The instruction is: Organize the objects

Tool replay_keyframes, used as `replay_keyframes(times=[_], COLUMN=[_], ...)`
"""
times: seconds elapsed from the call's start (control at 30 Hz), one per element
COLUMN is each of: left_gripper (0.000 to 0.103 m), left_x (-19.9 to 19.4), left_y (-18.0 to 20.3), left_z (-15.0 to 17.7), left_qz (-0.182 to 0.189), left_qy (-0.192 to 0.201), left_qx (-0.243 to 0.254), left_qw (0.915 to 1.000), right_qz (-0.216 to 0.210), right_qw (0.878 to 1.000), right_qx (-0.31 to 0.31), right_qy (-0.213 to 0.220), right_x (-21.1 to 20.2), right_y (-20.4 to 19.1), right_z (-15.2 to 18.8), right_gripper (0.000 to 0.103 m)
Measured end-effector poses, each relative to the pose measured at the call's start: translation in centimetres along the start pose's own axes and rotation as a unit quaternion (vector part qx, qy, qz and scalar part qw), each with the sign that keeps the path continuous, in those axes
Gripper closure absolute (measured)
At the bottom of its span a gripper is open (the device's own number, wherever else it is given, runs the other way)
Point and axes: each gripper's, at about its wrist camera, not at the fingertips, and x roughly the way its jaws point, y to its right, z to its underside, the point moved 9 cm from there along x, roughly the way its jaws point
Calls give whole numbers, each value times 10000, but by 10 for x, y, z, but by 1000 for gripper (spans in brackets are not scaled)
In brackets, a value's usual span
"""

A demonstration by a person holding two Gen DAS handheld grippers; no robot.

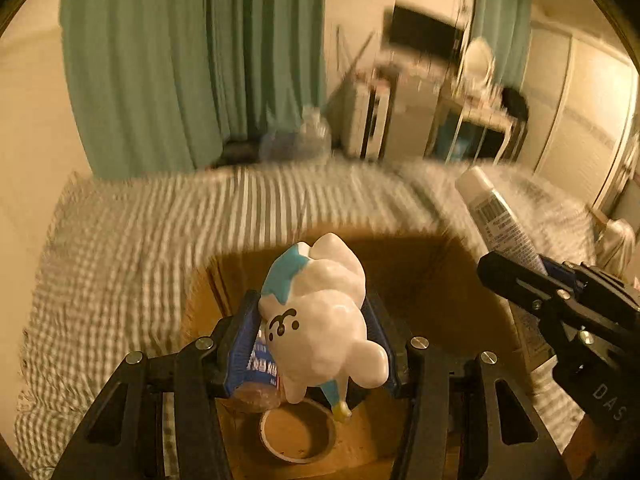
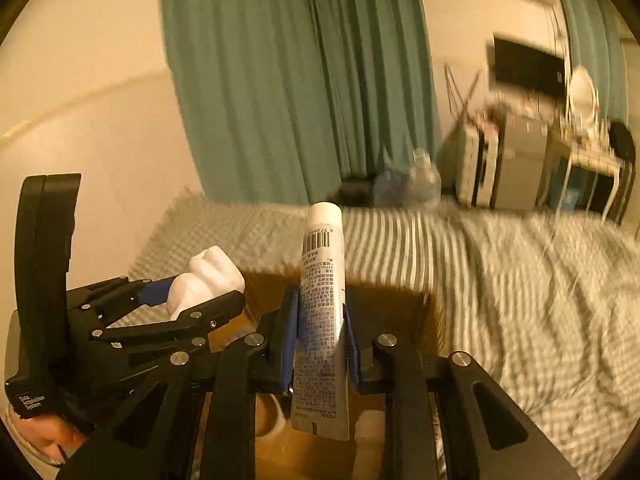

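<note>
My left gripper is shut on a white and blue toy figure and holds it above an open cardboard box on the bed. My right gripper is shut on a white tube with a barcode, cap pointing up, above the same box. The tube and right gripper show at the right of the left wrist view. The toy and left gripper show at the left of the right wrist view.
Inside the box lie a round white-rimmed container and a blue-labelled item. The box rests on a striped and checked bedspread. Green curtains, a shelf unit and a desk stand behind.
</note>
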Motion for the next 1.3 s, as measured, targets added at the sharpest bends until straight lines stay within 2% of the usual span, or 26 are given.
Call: replay_keyframes(times=[0.07,0.17,0.27,0.37,0.4,0.43,0.47,0.5,0.53,0.6,0.67,0.73,0.83,0.97,1.13,1.27,1.3], left_gripper=[50,50,50,48,47,41,27,21,13,12,12,11,6,0,0,0,0], left_x=[33,58,63,65,63,59,57,54,50,40,28,3,-41,-120,-204,-255,-269], left_y=[-4,-3,0,1,3,5,6,5,3,5,5,1,4,10,12,10,10], left_z=[15,27,29,25,24,24,21,21,19,15,10,2,-15,-39,-54,-54,-54], left_qz=[-107,-42,-24,-111,-117,-45,0,-19,-69,-54,-2,0,-84,-232,-263,-303,-278], left_qy=[-461,-815,-879,-776,-728,-667,-630,-596,-530,-397,-339,-255,42,682,1095,1298,1404], left_qx=[-14,27,91,175,170,142,109,74,43,39,-50,-175,-198,-130,-65,-73,-44], left_qw=[9989,9967,9961,9968,9971,9977,9980,9982,9986,9992,9994,9995,9998,9973,9936,9911,9897], right_qz=[-53,83,175,169,206,273,346,396,399,314,299,356,317,554,770,735,718], right_qw=[9994,9970,9952,9960,9963,9963,9964,9966,9968,9976,9980,9977,9975,9983,9959,9949,9945], right_qx=[136,130,65,85,77,46,0,-31,-25,52,117,93,135,26,-356,-273,-226], right_qy=[-302,-763,-959,-869,-827,-808,-778,-724,-689,-618,-542,-572,-611,-189,316,637,724], right_x=[31,69,84,79,76,74,75,71,68,57,36,20,-12,-79,-161,-214,-227], right_y=[9,21,26,28,29,29,30,31,31,32,36,38,40,28,-8,-27,-30], right_z=[17,41,54,54,53,53,53,53,52,49,42,36,17,-15,-42,-56,-58], right_gripper=[83,83,82,82,78,70,65,61,60,57,49,41,38,26,13,8,4])
